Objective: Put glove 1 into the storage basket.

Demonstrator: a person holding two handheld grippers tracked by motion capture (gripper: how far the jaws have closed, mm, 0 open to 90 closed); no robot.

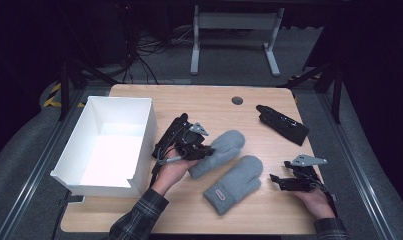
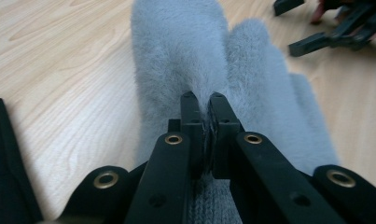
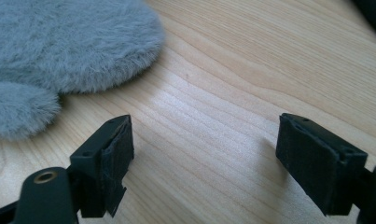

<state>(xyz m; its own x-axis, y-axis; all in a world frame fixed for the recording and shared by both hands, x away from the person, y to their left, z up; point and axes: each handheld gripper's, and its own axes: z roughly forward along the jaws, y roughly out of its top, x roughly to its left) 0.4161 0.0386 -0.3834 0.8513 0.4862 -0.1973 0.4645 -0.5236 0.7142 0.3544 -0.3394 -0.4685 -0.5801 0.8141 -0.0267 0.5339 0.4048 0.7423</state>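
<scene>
Near mitten [image 1: 234, 183]: flat on the surface [image 1: 269, 150], untouched. Far mitten [image 1: 216, 152]: I have my left hand-held gripper [image 2: 202, 103] clamped on its fluffy body, not yet lifted. Right hand-held gripper [image 3: 204, 158]: jaws wide apart, holding nothing. White box [image 1: 139, 112]: nothing in it. Judged progress: first grasp made; both mittens left to move.

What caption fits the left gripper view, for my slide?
Left gripper pinching a grey mitten on the wooden table.

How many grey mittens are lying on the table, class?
2. One mitten lies mid-table, right of the white box, pinched by the left gripper. The other mitten lies beside it, nearer the person, left of the open right gripper.
</scene>
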